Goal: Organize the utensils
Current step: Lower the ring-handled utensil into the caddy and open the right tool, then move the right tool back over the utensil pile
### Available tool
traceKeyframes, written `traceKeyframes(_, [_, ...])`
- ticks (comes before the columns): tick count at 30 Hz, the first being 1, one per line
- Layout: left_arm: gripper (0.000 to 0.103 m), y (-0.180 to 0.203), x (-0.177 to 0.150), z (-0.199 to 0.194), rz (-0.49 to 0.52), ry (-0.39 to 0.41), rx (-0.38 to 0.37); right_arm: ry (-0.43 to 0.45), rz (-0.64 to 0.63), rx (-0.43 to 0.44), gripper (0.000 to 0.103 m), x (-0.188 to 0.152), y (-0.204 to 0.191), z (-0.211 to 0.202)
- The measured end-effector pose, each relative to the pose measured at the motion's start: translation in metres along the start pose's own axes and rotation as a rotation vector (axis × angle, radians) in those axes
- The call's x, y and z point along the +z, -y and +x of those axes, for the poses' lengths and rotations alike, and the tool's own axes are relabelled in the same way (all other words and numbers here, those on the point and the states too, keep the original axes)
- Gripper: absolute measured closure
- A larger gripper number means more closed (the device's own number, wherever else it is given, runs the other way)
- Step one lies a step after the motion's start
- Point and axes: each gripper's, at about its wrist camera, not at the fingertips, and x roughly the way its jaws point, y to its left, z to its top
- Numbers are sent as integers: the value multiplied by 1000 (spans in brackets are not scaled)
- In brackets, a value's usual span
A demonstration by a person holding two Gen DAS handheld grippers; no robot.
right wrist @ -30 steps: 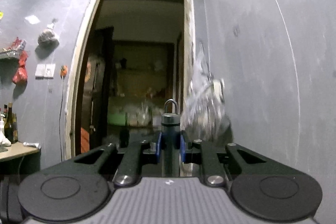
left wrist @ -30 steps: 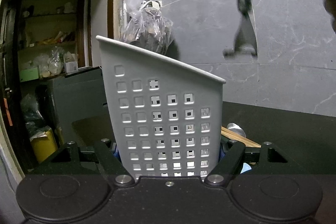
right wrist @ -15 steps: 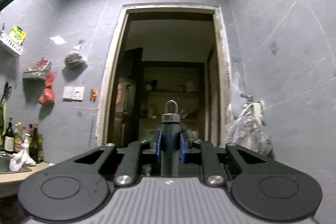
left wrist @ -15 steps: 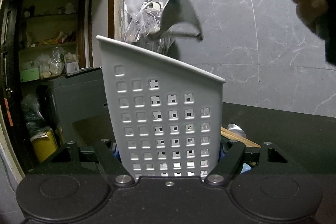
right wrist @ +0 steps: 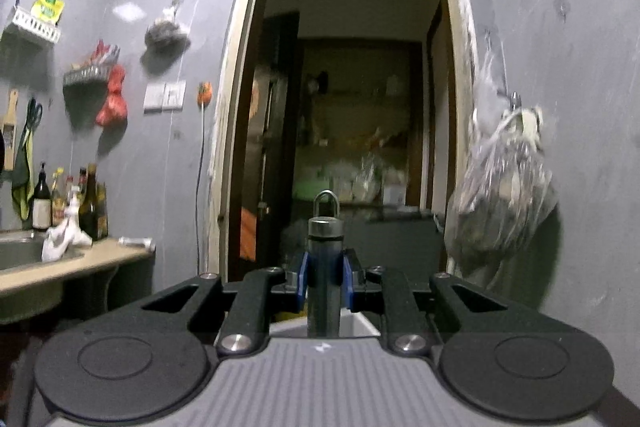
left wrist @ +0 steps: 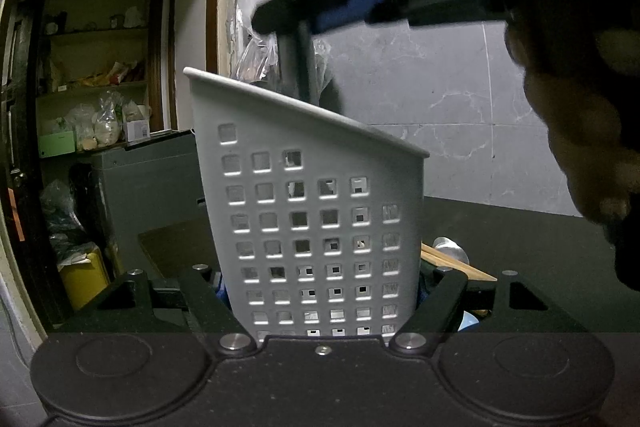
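Clamping the dark cylindrical metal utensil handle point(right wrist: 323, 279) just below its ringed end, the right gripper point(right wrist: 324, 281) suspends this stiff, slippery, moderately heavy tool above the far rim of the perforated grey plastic holder point(left wrist: 320, 227), which the left gripper point(left wrist: 322, 301) holds clamped near its base.

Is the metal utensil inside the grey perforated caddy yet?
Partly in: the utensil's handle drops behind the grey perforated caddy's rim, top still gripped by the right claw.

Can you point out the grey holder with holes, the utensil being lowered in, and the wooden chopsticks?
Grey holder point(left wrist: 316, 227), left wrist view, perforated front wall.
Utensil point(right wrist: 325, 267), right wrist view, handle.
Chopsticks point(left wrist: 460, 265), left wrist view, exposed shafts.
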Motion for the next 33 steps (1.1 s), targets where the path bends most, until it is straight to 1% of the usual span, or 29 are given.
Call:
traceKeyframes(5, [26, 0, 0, 0, 0, -1, 1, -76, 11, 15, 82, -12, 5, 2])
traceKeyframes(11, [26, -1, -1, 0, 0, -2, 2, -139, 6, 24, 82, -22, 8, 3])
traceKeyframes(12, [26, -1, 0, 0, 0, -2, 1, -142, 4, 28, 77, -23, 8, 2])
traceKeyframes(13, [26, -1, 0, 0, 1, -3, 1, -141, 0, 31, 69, -23, 9, 1])
traceKeyframes(14, [26, -2, 0, 1, 1, -4, 0, -134, -7, 22, 53, -22, 10, -2])
traceKeyframes(17, [26, -2, 1, 1, 3, -4, 1, -95, -8, 38, 48, -14, 16, -16])
traceKeyframes(18, [26, -3, 1, 1, 2, -4, 1, -85, -5, 31, 42, -11, 19, -21])
traceKeyframes(19, [26, -2, 1, 1, 4, -3, -1, -71, -5, 17, 32, -8, 23, -27])
traceKeyframes(22, [26, -2, 1, 0, 5, -4, 0, -24, -18, -62, 17, -1, 37, -47])
traceKeyframes(25, [26, -2, 1, 0, 7, -5, 0, -15, -10, -128, 9, -1, 53, -60])
traceKeyframes(28, [26, -1, 1, -1, 9, -5, 0, -32, 10, -186, 4, -7, 69, -69])
traceKeyframes(31, [26, -1, 1, 0, 5, -7, -1, -84, 26, -228, 3, -20, 80, -69])
traceKeyframes(33, [26, -1, 1, 0, 6, -9, 2, -139, 31, -240, 3, -33, 84, -66])
